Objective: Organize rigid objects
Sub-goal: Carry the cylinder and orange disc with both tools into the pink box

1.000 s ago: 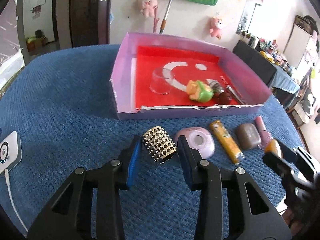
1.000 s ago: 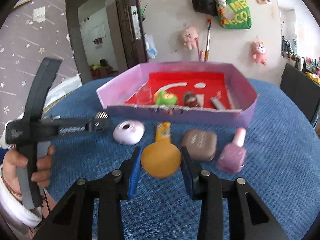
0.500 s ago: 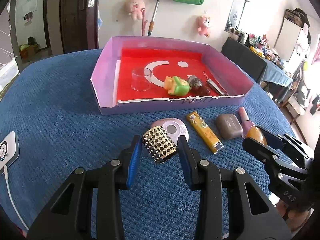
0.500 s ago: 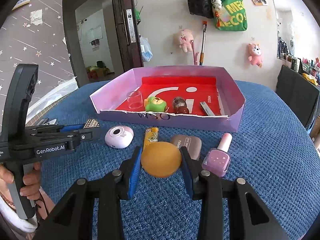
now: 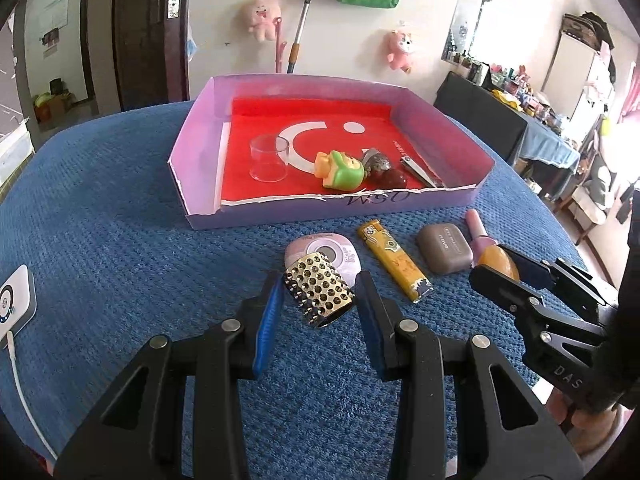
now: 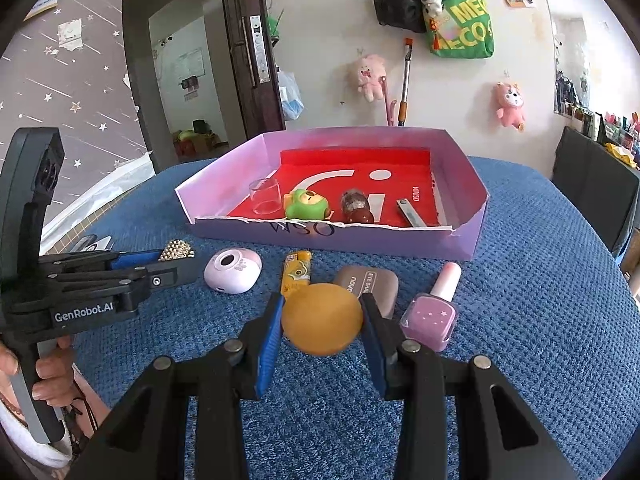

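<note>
My left gripper (image 5: 320,300) is shut on a gold studded cylinder (image 5: 318,294), held above the blue cloth in front of the purple box (image 5: 328,206). My right gripper (image 6: 322,318) is shut on an orange egg-shaped sponge (image 6: 322,319). In the left wrist view the right gripper (image 5: 496,266) shows at the right with the sponge (image 5: 494,260); in the right wrist view the left gripper (image 6: 176,264) shows at the left with the studded cylinder (image 6: 176,250). The box's red floor holds a clear cup (image 5: 269,158), a green toy (image 5: 340,170), a dark red bottle (image 6: 356,206) and a nail clipper (image 6: 410,212).
On the blue cloth before the box lie a pink round case (image 6: 233,271), a yellow lighter (image 5: 394,266), a brown eye-shadow case (image 5: 444,254) and a pink nail polish bottle (image 6: 434,312). A white device (image 5: 14,302) with a cable sits at the left edge. A person's hand (image 6: 48,368) grips the left handle.
The left gripper with the studded cylinder has shifted slightly right along the row, so the box now appears more centred. The right gripper has kept still with the sponge.
</note>
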